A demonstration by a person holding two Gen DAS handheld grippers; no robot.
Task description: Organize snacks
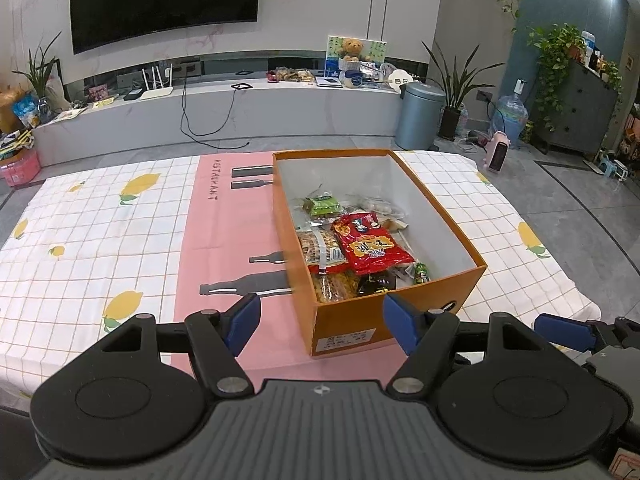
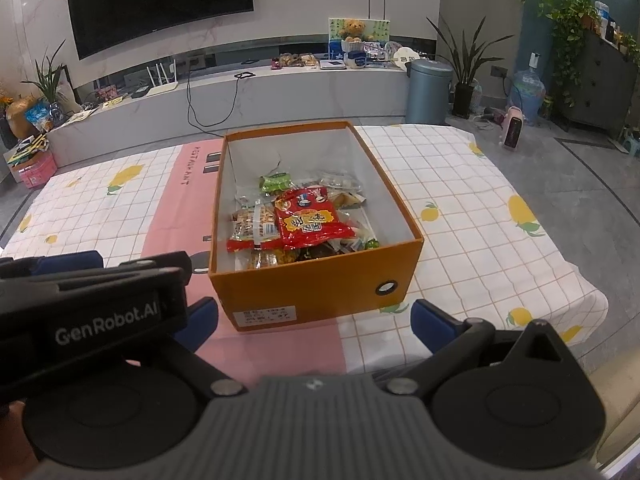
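The orange box (image 1: pixel 372 248) sits on the lemon-print tablecloth (image 1: pixel 100 240), packed with snacks topped by a red packet (image 1: pixel 370 242). The left gripper (image 1: pixel 322 322) hovers just short of the box's near wall, jaws spread wide and empty. The right gripper (image 2: pixel 314 322) hangs beside it, likewise parted, holding nothing, facing that same wall.

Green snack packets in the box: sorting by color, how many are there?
2: one green packet toward the far end, a small one at the near right corner. Others may be buried.
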